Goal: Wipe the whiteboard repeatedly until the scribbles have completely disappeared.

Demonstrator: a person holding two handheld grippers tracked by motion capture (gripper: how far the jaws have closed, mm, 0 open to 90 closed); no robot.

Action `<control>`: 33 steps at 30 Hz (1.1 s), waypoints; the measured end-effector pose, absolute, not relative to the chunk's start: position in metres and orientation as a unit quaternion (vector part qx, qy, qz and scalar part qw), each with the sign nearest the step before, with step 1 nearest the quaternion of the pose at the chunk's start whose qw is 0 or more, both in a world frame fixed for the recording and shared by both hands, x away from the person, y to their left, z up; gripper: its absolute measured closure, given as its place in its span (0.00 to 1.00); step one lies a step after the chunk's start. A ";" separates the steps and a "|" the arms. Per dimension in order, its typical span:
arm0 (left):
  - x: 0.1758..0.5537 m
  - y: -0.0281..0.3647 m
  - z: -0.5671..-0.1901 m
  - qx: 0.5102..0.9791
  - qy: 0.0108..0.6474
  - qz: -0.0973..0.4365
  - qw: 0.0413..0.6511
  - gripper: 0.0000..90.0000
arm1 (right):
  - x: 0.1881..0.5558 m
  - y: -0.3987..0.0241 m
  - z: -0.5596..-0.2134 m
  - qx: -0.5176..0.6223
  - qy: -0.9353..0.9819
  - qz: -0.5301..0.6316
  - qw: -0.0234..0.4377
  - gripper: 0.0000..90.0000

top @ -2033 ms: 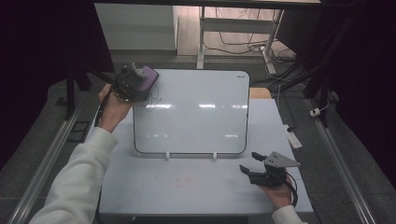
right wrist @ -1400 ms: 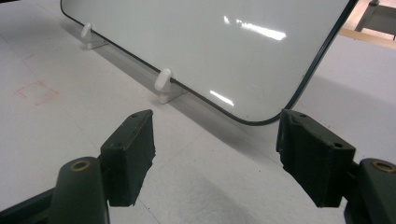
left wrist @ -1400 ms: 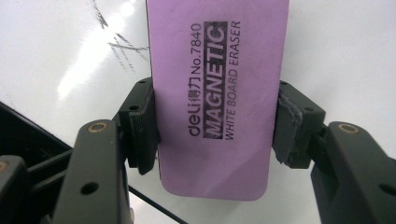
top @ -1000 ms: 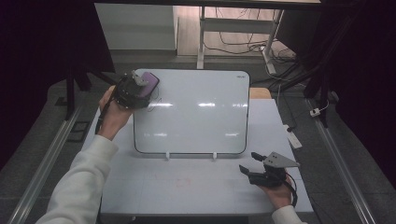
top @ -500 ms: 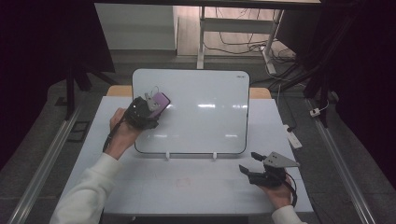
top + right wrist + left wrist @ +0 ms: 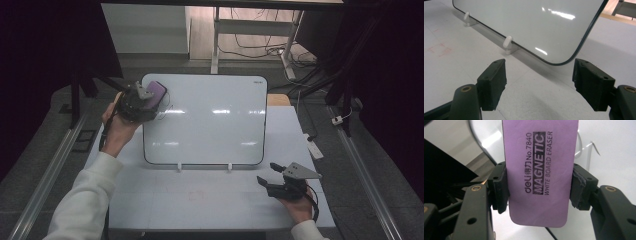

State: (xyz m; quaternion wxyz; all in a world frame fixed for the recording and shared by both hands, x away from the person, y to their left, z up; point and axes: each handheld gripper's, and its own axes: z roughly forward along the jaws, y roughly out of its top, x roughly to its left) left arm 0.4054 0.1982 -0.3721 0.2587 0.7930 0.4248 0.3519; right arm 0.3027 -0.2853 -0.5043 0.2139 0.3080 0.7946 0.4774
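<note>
A: Where's the eraser?

B: The purple eraser (image 6: pixel 157 91) is clamped in the left claw (image 6: pixel 141 101), at the upper left corner of the whiteboard (image 6: pixel 210 120). In the left gripper view both black pads press its long edges, and the printed face reads "deli No.7840 MAGNETIC WHITE BOARD ERASER" (image 6: pixel 539 165).

A: Is it touching the board?

B: I cannot tell; it sits over that corner, with thin dark pen marks (image 6: pixel 167 107) on the board just beside it.

A: And the board itself?

B: It leans back on the white tabletop (image 6: pixel 165 200), its lower edge held by two small white clips (image 6: pixel 507 45). Ceiling lights glare on its surface.

A: The other hand?

B: The right claw (image 6: pixel 270 181) hangs low over the tabletop near the board's lower right corner, jaws apart and gripping nothing. In the right gripper view the rounded corner of the whiteboard (image 6: pixel 564 60) lies beyond the gap between them, and a faint red square (image 6: pixel 439 48) is drawn on the tabletop off to the side
</note>
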 end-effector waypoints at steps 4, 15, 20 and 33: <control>0.410 0.192 -0.373 0.796 0.422 0.357 0.248 0.45 | 0.303 -0.285 -0.505 0.307 0.796 0.475 0.213 0.29; 0.384 0.120 -0.408 0.848 0.329 0.352 0.222 0.45 | 0.302 -0.284 -0.504 0.305 0.796 0.477 0.215 0.29; 0.386 0.129 -0.404 0.841 0.345 0.341 0.240 0.45 | 0.303 -0.284 -0.505 0.307 0.796 0.476 0.213 0.29; 0.425 0.171 -0.358 0.797 0.411 0.377 0.233 0.45 | 0.302 -0.285 -0.504 0.310 0.792 0.478 0.221 0.29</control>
